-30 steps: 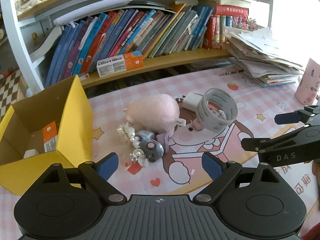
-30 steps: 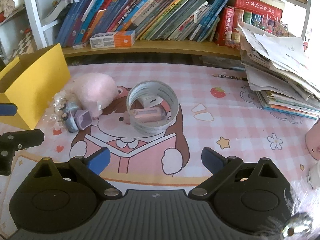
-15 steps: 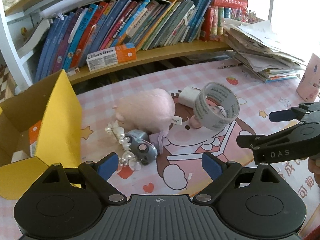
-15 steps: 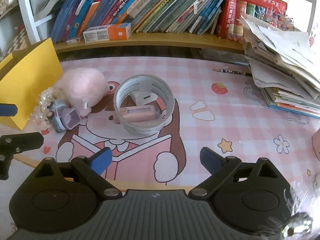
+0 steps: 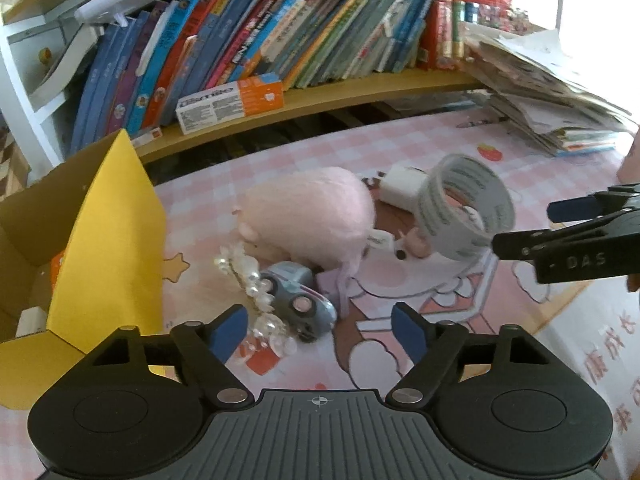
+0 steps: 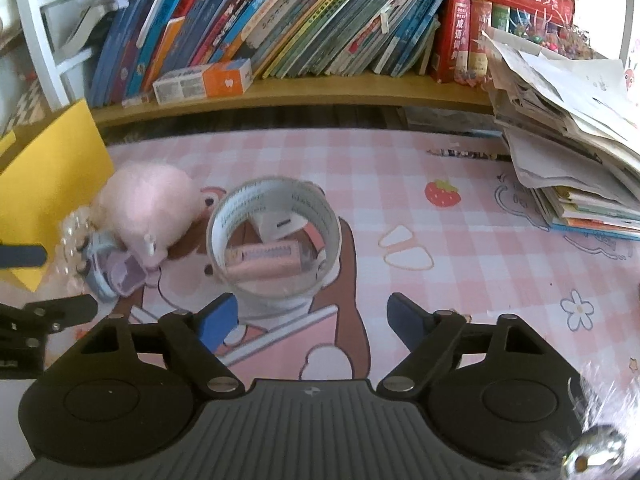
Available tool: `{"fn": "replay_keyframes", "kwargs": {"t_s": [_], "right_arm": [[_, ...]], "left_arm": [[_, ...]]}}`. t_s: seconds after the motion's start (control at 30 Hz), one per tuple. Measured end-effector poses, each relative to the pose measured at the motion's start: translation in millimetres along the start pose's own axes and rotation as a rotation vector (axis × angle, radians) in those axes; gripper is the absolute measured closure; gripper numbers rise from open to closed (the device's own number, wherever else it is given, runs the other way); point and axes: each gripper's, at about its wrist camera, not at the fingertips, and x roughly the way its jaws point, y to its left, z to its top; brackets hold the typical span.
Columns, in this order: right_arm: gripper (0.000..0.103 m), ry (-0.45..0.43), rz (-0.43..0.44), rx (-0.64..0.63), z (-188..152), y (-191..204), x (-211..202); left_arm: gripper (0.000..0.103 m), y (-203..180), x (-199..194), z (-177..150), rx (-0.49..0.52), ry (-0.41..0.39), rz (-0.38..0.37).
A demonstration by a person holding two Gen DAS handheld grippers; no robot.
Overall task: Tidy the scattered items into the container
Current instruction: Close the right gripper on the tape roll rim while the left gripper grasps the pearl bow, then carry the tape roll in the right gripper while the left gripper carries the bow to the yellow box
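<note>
One yellow cardboard box (image 5: 112, 236), open-topped, stands on the surface (image 6: 460, 248) beyond and to the left of the left fingers (image 5: 226, 330). One pink plush toy (image 5: 308, 216) lies ahead of them; against its near side, one toy car (image 5: 298, 300), pale blue, and one cluster of pearl beads (image 5: 256, 292), the lowest beads just beside the left fingertip. One small lilac case (image 6: 122, 272), open, touches the car. One roll of tape (image 6: 274, 240) stands on edge straight ahead of the right fingers (image 6: 218, 320), its lower rim between their tips; seen through its ring, one pink tube (image 6: 264, 260) and one white charger (image 6: 280, 224). Left gripper (image 5: 320, 330): fingers wide apart and closing, nothing between the pads, nothing held. Right gripper (image 6: 312, 320): fingers wide apart and closing, pads clear of the roll, nothing held.
</note>
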Motion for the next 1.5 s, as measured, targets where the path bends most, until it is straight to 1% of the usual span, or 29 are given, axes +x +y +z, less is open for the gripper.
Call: {"fn": "replay_keyframes", "kwargs": {"t_s": [0.1,0.13,0.27,0.33,0.37,0.4,0.43,0.57,0.6,0.63,0.7,0.73,0.77,0.8,0.87,0.9,1.0,1.17,1.5], "right_arm": [[0.030,-0.018,0.012,0.024,5.7,-2.8,1.6],[0.034,-0.022,0.010,0.032,7.5,-3.4,2.3],[0.042,-0.036,0.010,0.066,14.9,-6.6,5.8],[0.049,-0.037,0.007,0.075,18.8,-7.9,8.9],[0.050,-0.037,0.005,0.078,20.1,-8.3,10.3],[0.052,-0.034,0.001,0.082,21.5,-9.0,12.3],[0.055,-0.028,-0.001,0.085,22.4,-9.5,14.2],[0.061,0.008,-0.004,0.089,23.1,-10.3,23.7],[0.064,0.017,-0.004,0.088,22.7,-10.3,25.8],[0.070,0.027,-0.004,0.088,22.3,-10.2,27.9],[0.077,0.048,0.005,0.093,21.2,-10.4,31.9],[0.083,0.058,0.009,0.095,20.6,-10.4,33.9],[0.084,0.063,0.016,0.101,19.6,-10.9,34.8],[0.086,0.063,0.019,0.102,18.9,-10.9,34.0],[0.091,0.061,0.025,0.105,17.6,-10.6,32.2],[0.094,0.060,0.029,0.106,16.9,-10.5,30.4],[0.096,0.049,0.036,0.098,15.0,-9.3,20.9],[0.096,0.053,0.055,0.086,5.1,-5.0,3.1],[0.096,0.057,0.092,0.056,-19.0,10.1,-34.0]], "left_arm": [[0.034,5.7,4.3,2.7,-0.028,-0.010,0.022],[0.037,7.7,5.9,4.0,-0.040,-0.012,0.029],[0.041,16.0,15.6,9.4,-0.089,-0.013,0.046],[0.048,22.3,18.2,11.8,-0.130,-0.021,0.053],[0.050,25.6,19.6,13.0,-0.152,-0.023,0.060],[0.057,28.8,21.7,13.5,-0.168,-0.022,0.064],[0.061,32.1,23.9,14.0,-0.185,-0.020,0.067],[0.065,43.0,30.4,14.3,-0.244,-0.024,0.069],[0.068,45.2,31.2,14.3,-0.255,-0.028,0.067],[0.072,47.4,32.0,14.3,-0.267,-0.033,0.066],[0.077,50.3,32.7,14.4,-0.286,-0.036,0.045],[0.081,50.5,32.5,14.3,-0.289,-0.037,0.032],[0.082,50.7,32.3,14.1,-0.292,-0.037,0.020],[0.086,51.0,32.1,14.0,-0.295,-0.037,0.007],[0.087,50.6,29.9,13.8,-0.292,-0.032,-0.021],[0.087,49.7,25.2,13.3,-0.296,-0.041,-0.035],[0.088,45.2,8.8,14.1,-0.286,-0.076,-0.068],[0.088,32.1,-25.9,15.3,-0.226,-0.142,-0.107],[0.088,18.6,-69.2,-1.8,-0.179,-0.184,-0.128]]}}
